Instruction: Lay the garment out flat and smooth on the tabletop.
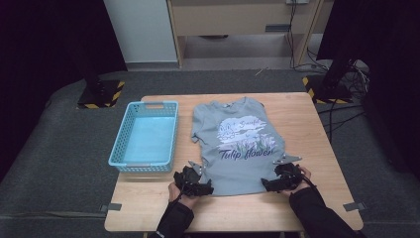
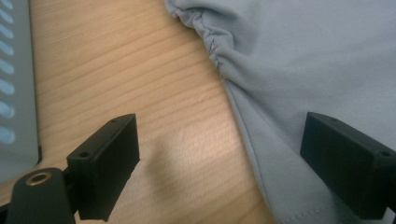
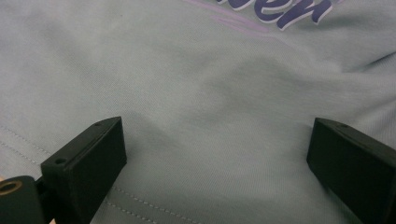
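A grey T-shirt [image 1: 237, 148] lies spread flat, front up, on the wooden table [image 1: 307, 129], its neck toward the far edge and its hem toward the person; the print on the chest shows pale flowers over the purple words "Tulip flower". Just to the left of the shirt, near its sleeve but apart from it, stands a light blue plastic basket [image 1: 119, 144] with slotted walls; nothing lies in it. The left gripper [image 1: 202, 187] sits at the near left corner of the shirt, and the right gripper [image 1: 270, 185] at the near right corner, both down at the hem. In the left gripper view the jaws stand wide apart with nothing between the pads: one jaw is over bare wood, the other over the cloth, and the shirt's side seam [image 2: 243, 121] runs between them, with a gathered bit of fabric farther off; the grey edge of the basket [image 2: 18, 93] shows at the left border. In the right gripper view the jaws are likewise spread wide over the shirt [image 3: 210, 116], just above the stitched hem, gripping nothing. Nothing on the table lies between either gripper and the cloth. Beyond the table the floor is dark grey carpet, with black stands on yellow-and-black striped bases [image 1: 101, 94] at both far corners.
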A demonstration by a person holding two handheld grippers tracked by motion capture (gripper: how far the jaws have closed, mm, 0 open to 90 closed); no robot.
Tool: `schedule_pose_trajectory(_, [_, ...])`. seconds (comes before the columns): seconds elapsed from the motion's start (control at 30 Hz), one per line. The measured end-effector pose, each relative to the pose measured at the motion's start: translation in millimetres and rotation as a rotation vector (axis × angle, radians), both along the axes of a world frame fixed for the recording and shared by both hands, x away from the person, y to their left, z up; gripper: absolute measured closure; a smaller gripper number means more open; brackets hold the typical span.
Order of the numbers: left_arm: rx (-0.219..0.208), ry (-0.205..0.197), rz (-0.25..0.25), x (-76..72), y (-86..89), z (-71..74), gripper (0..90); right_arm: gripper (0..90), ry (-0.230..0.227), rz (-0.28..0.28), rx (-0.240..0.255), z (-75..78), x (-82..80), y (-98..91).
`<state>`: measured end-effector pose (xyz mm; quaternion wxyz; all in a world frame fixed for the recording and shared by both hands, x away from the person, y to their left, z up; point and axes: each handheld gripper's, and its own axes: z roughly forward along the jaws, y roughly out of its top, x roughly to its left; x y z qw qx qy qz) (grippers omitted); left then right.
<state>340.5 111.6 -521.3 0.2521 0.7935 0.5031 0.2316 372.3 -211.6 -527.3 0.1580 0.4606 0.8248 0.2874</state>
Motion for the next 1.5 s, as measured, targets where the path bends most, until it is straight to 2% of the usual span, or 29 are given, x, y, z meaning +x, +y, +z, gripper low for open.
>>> schedule_pose_trajectory(0.2, [0.016,0.024,-0.007,-4.9,5.1,2.4,10.8,3.6,0.017,-0.003,-0.007,1.2,-16.8,9.3])
schedule_pose_trajectory(0.33, [0.023,0.039,-0.009,-8.4,10.2,3.7,10.8,3.3,0.028,0.009,-0.017,2.4,-33.5,17.6])
schedule_pose_trajectory(0.47, [0.024,0.049,-0.02,-10.0,11.8,4.8,10.8,3.3,0.052,0.028,-0.021,5.2,-39.0,22.9])
schedule_pose_trajectory(0.53, [0.011,0.052,-0.027,-9.8,11.0,6.8,11.1,3.9,0.045,0.031,-0.007,10.2,-38.0,23.3])
schedule_pose_trajectory(0.63, [-0.045,0.015,-0.024,-5.4,5.2,11.8,10.4,4.1,-0.004,0.018,0.034,19.5,-32.2,19.4])
schedule_pose_trajectory(0.67, [-0.045,0.015,-0.024,-5.4,5.2,11.8,10.2,4.1,-0.004,0.018,0.034,19.5,-32.2,19.4])
schedule_pose_trajectory(0.7, [-0.075,-0.004,-0.011,0.5,-0.9,13.6,10.2,4.1,-0.022,0.005,0.053,23.0,-27.2,16.8])
schedule_pose_trajectory(0.73, [-0.078,-0.008,-0.005,3.8,-4.1,13.3,9.8,4.3,-0.05,-0.014,0.069,26.1,-16.9,12.9])
schedule_pose_trajectory(0.8, [-0.065,-0.011,0.007,10.3,-9.4,10.6,9.3,4.2,-0.064,-0.037,0.067,25.6,-4.9,9.5])
schedule_pose_trajectory(0.87, [-0.038,0.005,0.015,14.8,-12.2,5.7,9.3,4.4,-0.06,-0.054,0.048,21.9,6.1,6.4])
schedule_pose_trajectory(0.93, [-0.011,0.027,0.017,17.6,-12.6,1.3,9.2,5.0,-0.039,-0.062,0.027,16.9,12.5,3.8])
schedule_pose_trajectory(1.0, [-0.019,0.029,0.02,18.0,-10.7,0.2,8.5,5.7,-0.02,-0.071,0.011,12.8,15.0,2.0])
schedule_pose_trajectory(1.13, [-0.012,0.02,0.014,14.6,-9.9,-0.1,8.5,5.9,-0.006,-0.067,-0.006,8.3,14.1,2.4])
schedule_pose_trajectory(1.2, [-0.008,0.018,0.005,9.8,-7.9,-0.1,8.5,4.9,0.003,-0.046,-0.036,3.7,11.5,4.8])
schedule_pose_trajectory(1.37, [-0.011,0.018,-0.005,1.3,-1.5,-0.1,8.5,1.7,0.005,-0.016,-0.018,0.3,4.6,4.3])
schedule_pose_trajectory(1.47, [-0.002,0.022,-0.01,-1.8,0.8,0.7,8.5,0.6,0.004,-0.007,-0.015,-0.2,0.4,4.3])
schedule_pose_trajectory(1.5, [0.007,0.023,-0.013,-5.0,2.6,1.3,8.5,0.3,0.008,0.009,-0.013,-0.3,-5.7,4.9])
